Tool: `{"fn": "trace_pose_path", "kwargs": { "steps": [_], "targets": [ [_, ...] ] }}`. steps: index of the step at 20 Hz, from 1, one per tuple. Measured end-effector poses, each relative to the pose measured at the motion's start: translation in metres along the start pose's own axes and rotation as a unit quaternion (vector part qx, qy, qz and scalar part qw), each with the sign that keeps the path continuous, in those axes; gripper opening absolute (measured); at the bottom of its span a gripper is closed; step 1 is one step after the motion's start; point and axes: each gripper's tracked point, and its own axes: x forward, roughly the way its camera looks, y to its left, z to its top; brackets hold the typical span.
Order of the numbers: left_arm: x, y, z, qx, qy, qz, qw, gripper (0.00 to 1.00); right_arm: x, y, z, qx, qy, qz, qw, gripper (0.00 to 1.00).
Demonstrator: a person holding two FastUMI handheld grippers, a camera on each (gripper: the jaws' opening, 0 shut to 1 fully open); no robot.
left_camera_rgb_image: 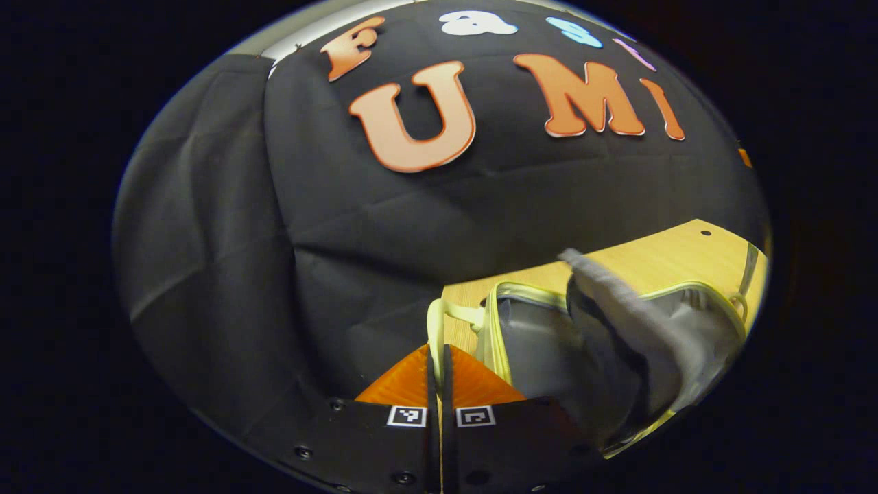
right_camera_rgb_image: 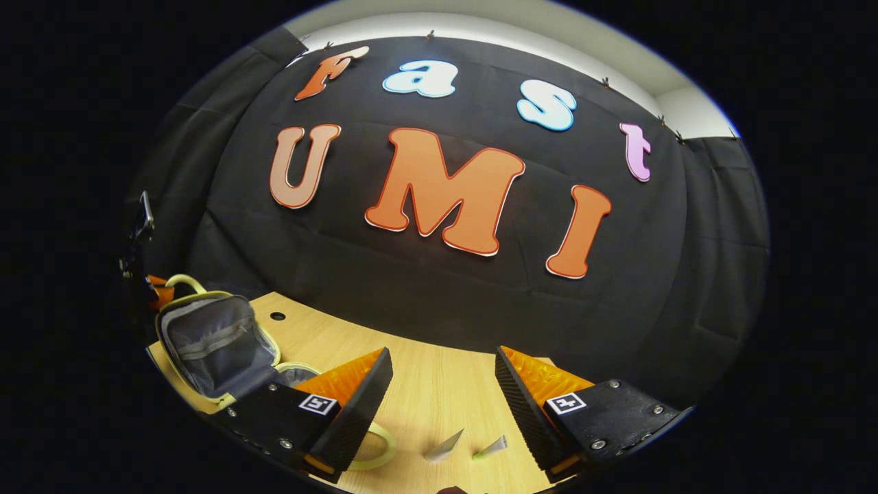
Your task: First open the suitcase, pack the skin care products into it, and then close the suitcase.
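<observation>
Suitcase [right_camera_rgb_image: 216, 343] is already open, sitting at about 8 o'clock in the right gripper view on the wooden table [right_camera_rgb_image: 439, 391], lid standing up w/ the grey lining facing the cam. It's a small soft-sided one w/ a pale zip edge and a loop handle [left_camera_rgb_image: 439, 319]. I'd guess light and floppy, so the lid prob won't stay put without support. Best hold looks like that loop handle or the stiffer rim, not the lining.

Left gripper [left_camera_rgb_image: 439, 357] has its fingers pressed together on the handle at 6 o'clock in the left gripper view, propping the lid imo. Right gripper [right_camera_rgb_image: 442, 384] is spread wide, nothing between the fingers, hovering over the table.

Count: 1 suitcase, 2 little tube-ish skin care products [right_camera_rgb_image: 444, 446] lying at 6 o'clock just past the right fingertips. Can't tell if there's more below the edge. They look small, light and prob slippery plastic, so grab across the body, not the tapered tip.
</observation>
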Motion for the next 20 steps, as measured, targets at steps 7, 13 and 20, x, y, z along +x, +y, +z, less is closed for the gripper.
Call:
{"fn": "trace_pose_path", "kwargs": {
  "steps": [7,13,20],
  "targets": [
    [0.013,0.013,-0.035,0.046,0.024,0.06,0.997,0.26,0.008,-0.015,-0.015,0.004,0.015,0.0,1.0,0.95],
    [-0.03,-0.108,0.043,0.016,-0.037,-0.022,0.999,0.85,0.01,-0.045,-0.047,0.012,0.029,0.013,0.999,0.95],
    [-0.068,-0.285,0.104,0.011,-0.07,-0.134,0.989,0.99,0.015,-0.088,-0.1,0.022,0.059,0.036,0.997,0.95]
  ]
}}
